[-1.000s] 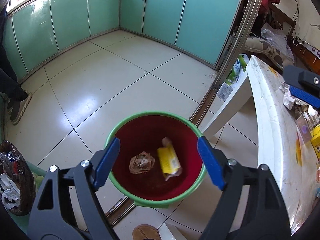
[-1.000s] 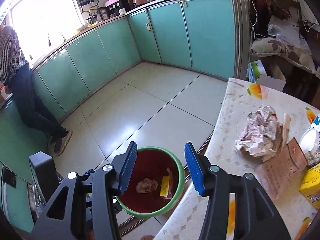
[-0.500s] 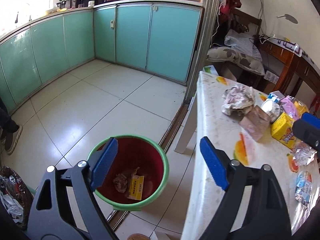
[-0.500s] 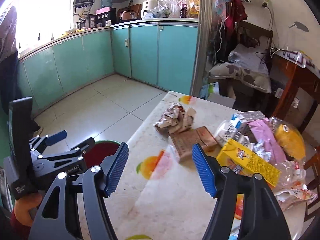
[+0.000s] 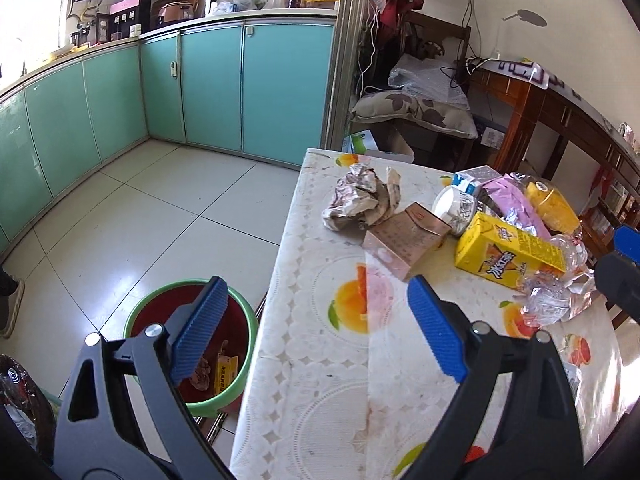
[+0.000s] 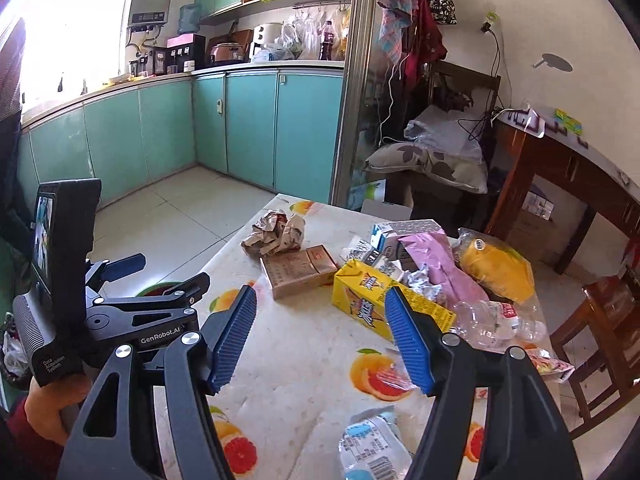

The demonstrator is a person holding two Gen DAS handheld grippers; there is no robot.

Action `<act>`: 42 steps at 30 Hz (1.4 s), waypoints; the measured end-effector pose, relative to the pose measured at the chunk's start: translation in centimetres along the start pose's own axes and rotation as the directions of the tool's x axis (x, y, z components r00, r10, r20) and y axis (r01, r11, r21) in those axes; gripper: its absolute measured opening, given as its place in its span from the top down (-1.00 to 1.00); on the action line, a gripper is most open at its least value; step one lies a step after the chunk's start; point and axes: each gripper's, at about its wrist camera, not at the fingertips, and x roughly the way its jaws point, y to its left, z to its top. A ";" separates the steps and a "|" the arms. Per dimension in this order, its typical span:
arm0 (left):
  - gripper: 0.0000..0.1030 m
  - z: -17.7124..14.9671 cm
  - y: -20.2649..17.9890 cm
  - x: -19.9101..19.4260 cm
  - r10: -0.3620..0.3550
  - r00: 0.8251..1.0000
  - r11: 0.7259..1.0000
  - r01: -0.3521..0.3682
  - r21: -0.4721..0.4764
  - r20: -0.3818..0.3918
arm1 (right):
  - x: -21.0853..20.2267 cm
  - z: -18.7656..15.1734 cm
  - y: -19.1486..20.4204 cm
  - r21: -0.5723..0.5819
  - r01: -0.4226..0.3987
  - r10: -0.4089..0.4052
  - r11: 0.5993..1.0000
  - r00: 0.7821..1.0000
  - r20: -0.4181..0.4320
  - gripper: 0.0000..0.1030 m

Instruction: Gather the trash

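the yellow carton (image 6: 384, 304) is seen lying long-ways just ahead of the right gripper (image 6: 322, 338), the nearer one. both it and the left gripper (image 5: 316, 328) are held wide open, empty.

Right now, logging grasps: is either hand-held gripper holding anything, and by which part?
Nothing is held: left hand-held gripper and right hand-held gripper are both open, empty.
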 end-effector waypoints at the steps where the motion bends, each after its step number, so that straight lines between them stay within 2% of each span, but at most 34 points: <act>1: -0.74 -0.1 -0.4 0.1 -0.004 1.000 1.000 0.004 0.004 0.000 | -0.3 -0.2 -0.6 0.004 -0.003 0.003 1.000 1.000 -0.003 -0.26; 5: -0.74 -0.3 -2.0 0.6 -0.053 0.998 0.998 0.053 0.015 -0.032 | -0.9 -1.8 -4.6 0.033 0.010 -0.009 0.999 0.999 -0.031 -0.28; 8: -0.74 -0.4 -3.3 0.6 -0.083 0.996 0.996 0.084 0.030 -0.035 | -0.5 -3.7 -9.0 0.124 0.051 -0.037 0.991 0.993 -0.112 -0.28; 12: -0.74 -0.7 -5.3 1.0 -0.102 0.994 0.992 0.105 0.065 -0.050 | -0.3 -6.3 -12.3 0.263 0.027 0.019 0.964 0.985 -0.170 -0.28; 15: -0.74 -0.9 -6.2 1.2 -0.116 0.991 0.989 0.121 0.080 -0.060 | 0.1 -8.2 -11.6 0.300 -0.040 0.111 0.953 0.968 -0.226 -0.28; 18: -0.74 -1.1 -6.5 1.4 -0.119 0.991 0.988 0.125 0.088 -0.067 | 0.3 -9.8 -10.4 0.278 -0.055 0.130 0.959 0.957 -0.261 -0.28; 21: -0.74 -1.2 -6.8 1.8 -0.119 0.990 0.988 0.127 0.092 -0.080 | 0.7 -10.8 -9.1 0.277 -0.126 0.206 0.953 0.937 -0.284 -0.28; 25: -0.74 -1.3 -7.4 2.2 -0.129 0.987 0.986 0.138 0.095 -0.094 | 1.7 -11.6 -8.2 0.256 -0.161 0.240 0.953 0.917 -0.319 -0.28; 26: -0.74 -1.3 -7.6 2.2 -0.135 0.986 0.985 0.144 0.097 -0.096 | 1.9 -11.7 -8.2 0.259 -0.171 0.252 0.951 0.913 -0.322 -0.26; 27: -0.74 -1.3 -7.8 2.1 -0.142 0.985 0.983 0.151 0.102 -0.096 | 2.0 -11.9 -8.1 0.254 -0.175 0.254 0.951 0.912 -0.323 -0.09; 30: -0.74 -1.5 -8.9 2.0 -0.155 0.983 0.978 0.167 0.128 -0.094 | 1.7 -12.2 -7.8 0.194 -0.147 0.203 0.970 0.928 -0.312 0.24; 33: -0.76 -1.8 -10.3 2.3 -0.166 0.982 0.972 0.179 0.155 -0.093 | 1.0 -12.6 -8.6 0.220 -0.145 0.205 0.965 0.938 -0.281 0.37; 36: -0.76 -2.1 -11.5 2.8 -0.191 0.975 0.964 0.208 0.163 -0.113 | -0.5 -12.7 -10.6 0.264 -0.105 0.167 0.959 0.960 -0.225 0.46; 39: -0.76 -2.5 -12.9 3.3 -0.215 0.968 0.958 0.234 0.163 -0.126 | -2.0 -13.2 -13.8 0.355 -0.032 0.098 0.934 0.981 -0.169 0.46; 42: -0.76 -2.7 -15.0 3.9 -0.242 0.960 0.947 0.265 0.181 -0.143 | -2.9 -14.0 -16.7 0.472 -0.004 0.072 0.882 0.989 -0.126 0.46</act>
